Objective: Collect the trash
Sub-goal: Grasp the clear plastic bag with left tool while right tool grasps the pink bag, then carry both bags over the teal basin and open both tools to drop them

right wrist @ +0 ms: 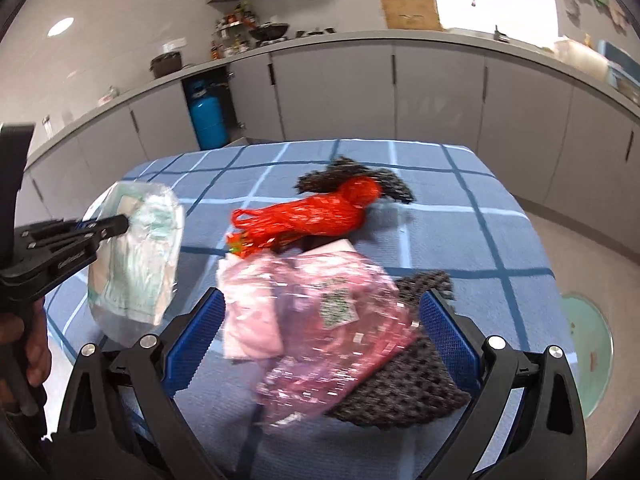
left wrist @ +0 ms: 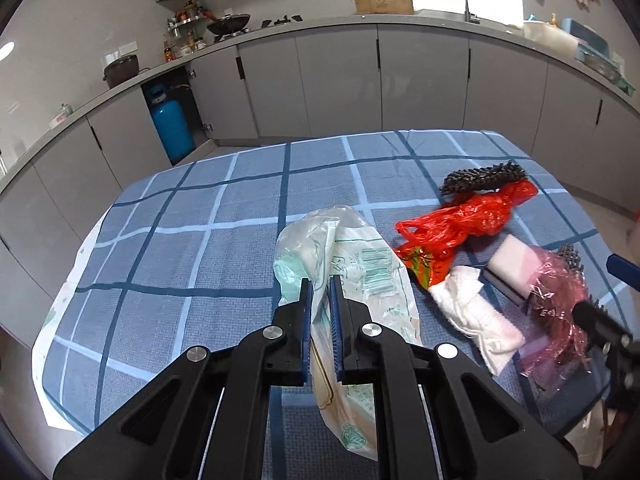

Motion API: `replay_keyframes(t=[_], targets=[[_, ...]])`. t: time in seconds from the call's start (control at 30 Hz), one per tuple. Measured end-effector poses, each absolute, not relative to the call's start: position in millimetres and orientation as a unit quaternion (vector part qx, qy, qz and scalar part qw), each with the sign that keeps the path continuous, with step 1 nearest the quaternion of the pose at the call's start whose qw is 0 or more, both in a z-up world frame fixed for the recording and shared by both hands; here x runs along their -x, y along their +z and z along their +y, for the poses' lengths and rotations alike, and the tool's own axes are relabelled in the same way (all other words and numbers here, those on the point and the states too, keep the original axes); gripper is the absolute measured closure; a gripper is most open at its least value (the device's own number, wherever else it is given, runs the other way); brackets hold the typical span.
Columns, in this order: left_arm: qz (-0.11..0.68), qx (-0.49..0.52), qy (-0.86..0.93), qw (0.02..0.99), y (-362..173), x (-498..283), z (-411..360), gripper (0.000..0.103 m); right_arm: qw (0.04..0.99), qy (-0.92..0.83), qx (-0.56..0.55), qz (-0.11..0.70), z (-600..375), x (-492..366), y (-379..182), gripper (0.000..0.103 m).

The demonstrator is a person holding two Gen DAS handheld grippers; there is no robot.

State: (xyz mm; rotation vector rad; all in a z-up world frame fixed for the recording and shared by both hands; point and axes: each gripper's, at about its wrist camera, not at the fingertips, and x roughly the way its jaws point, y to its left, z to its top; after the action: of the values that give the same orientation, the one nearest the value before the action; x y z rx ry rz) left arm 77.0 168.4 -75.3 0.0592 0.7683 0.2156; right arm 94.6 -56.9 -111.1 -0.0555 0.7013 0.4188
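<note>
My left gripper (left wrist: 320,280) is shut on a clear white-and-green plastic bag (left wrist: 360,268) and holds it over the blue checked tablecloth (left wrist: 180,240); it also shows in the right wrist view (right wrist: 120,222) with the bag (right wrist: 136,264). My right gripper (right wrist: 324,304) is open, its fingers on either side of a crumpled pink plastic bag (right wrist: 332,320) on the table. A red plastic bag (left wrist: 460,228) (right wrist: 320,212), a white tissue (left wrist: 476,316) and a pink-white sponge (left wrist: 516,264) lie in the pile.
Dark mesh pads lie on the cloth, one behind the red bag (left wrist: 484,178) and one under the pink bag (right wrist: 404,392). Grey kitchen cabinets (left wrist: 340,80) and a blue gas cylinder (left wrist: 172,124) stand beyond the table. A green round lid (right wrist: 588,352) is on the floor at right.
</note>
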Motion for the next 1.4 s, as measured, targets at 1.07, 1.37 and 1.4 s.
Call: replay_keyframes(t=[1.07,1.37,1.4], targets=[[0.345,-0.044,0.109,0.931,-45,-70,156,0.093,0.931,0.228,0.016,0.285,-61,-78,-83,0.088],[0.325,-0.053,0.100,0.939,-26,-70,146,0.094,0.938,0.224,-0.008,0.266,-78,-72,-76,0.093],[0.322,-0.054,0.099,0.940,-23,-70,145,0.094,0.939,0.225,-0.012,0.259,-80,-70,-73,0.094]])
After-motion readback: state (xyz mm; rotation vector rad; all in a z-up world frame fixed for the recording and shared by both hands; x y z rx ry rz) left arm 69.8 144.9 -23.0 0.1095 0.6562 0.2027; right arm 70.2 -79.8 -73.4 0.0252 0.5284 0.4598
